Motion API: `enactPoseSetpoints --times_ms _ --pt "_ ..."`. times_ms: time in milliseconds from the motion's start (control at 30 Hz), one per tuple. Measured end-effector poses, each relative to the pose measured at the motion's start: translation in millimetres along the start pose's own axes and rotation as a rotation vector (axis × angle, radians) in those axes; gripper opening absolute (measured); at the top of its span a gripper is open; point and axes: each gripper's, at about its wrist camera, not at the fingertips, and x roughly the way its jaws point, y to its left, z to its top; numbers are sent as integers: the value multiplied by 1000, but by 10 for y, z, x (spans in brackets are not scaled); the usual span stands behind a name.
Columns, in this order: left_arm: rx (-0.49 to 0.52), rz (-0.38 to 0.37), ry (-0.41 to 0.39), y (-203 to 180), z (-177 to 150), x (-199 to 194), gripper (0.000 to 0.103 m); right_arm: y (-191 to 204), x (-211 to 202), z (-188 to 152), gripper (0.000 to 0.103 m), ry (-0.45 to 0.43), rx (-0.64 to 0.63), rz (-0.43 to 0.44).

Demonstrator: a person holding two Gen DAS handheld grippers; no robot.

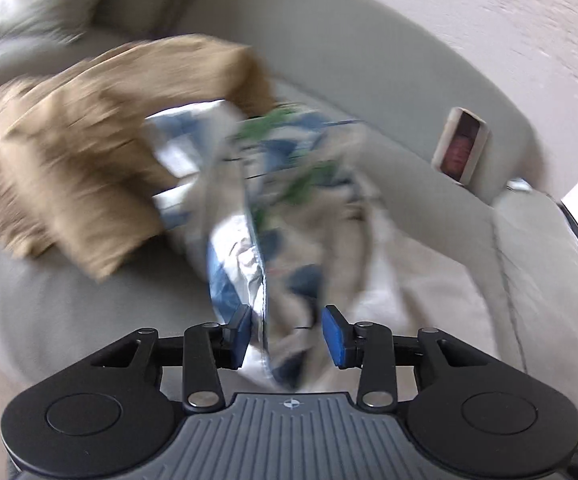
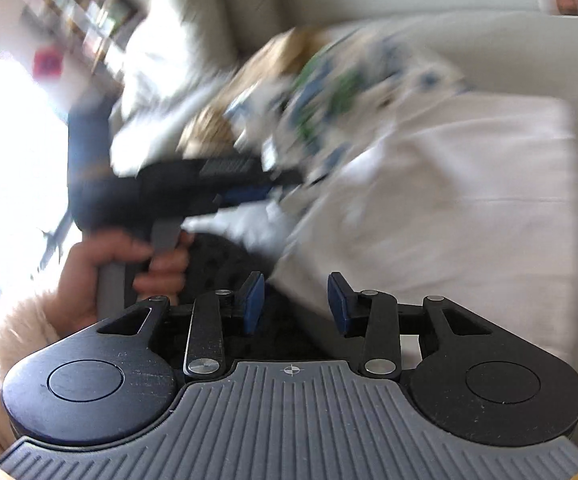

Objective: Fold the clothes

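Observation:
A white garment with blue and green print [image 1: 273, 208] rises in a bunched ridge from a pile on a grey sofa [image 1: 329, 60]. It runs between the blue pads of my left gripper [image 1: 288, 336], which is shut on the bunch. A tan garment [image 1: 89, 152] lies over the pile's left side. The right wrist view is blurred. It shows the left gripper [image 2: 285, 188] from the side, with the printed garment [image 2: 349, 92] at its tip and a hand [image 2: 129, 264] on its handle. My right gripper [image 2: 296, 306] is open, with nothing between its pads.
A pale flat cloth [image 2: 469, 168] covers the sofa seat to the right of the pile, and the same pale cloth [image 1: 409, 280] shows beyond the left gripper. A small boxy object [image 1: 463, 144] sits on the sofa back. Bright window light fills the left of the right wrist view.

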Motion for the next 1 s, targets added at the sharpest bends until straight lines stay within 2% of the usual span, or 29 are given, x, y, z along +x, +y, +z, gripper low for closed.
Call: enactPoseSetpoints --times_ms 133,267,367,567,633,700,767,867,933,1000 --pt "59 19 34 -295 134 144 36 -391 -419 -69 46 -150 158 -113" --pt "202 116 -8 -648 96 21 40 -718 -589 -201 46 -192 316 -97" --pt "241 186 -21 -771 27 -31 42 -776 -601 -265 46 -197 320 -135" --pt "315 220 -58 -937 -45 -183 43 -863 -625 -268 46 -213 330 -156" --pt "339 195 -81 -999 -42 -242 44 -911 -634 -283 46 -216 341 -157" --pt "338 123 -78 -1016 0 -233 44 -950 -612 -289 47 -215 351 -161" --pt "298 34 -46 -944 64 -124 41 -990 -592 -295 47 -214 361 -165" --pt "182 -50 18 -709 171 136 32 -1033 -612 -315 47 -218 374 -162" --pt "149 -76 46 -625 191 254 31 -1054 -628 -325 47 -222 378 -163" --pt "164 -66 75 -608 192 356 31 -1075 -641 -337 48 -225 383 -163"
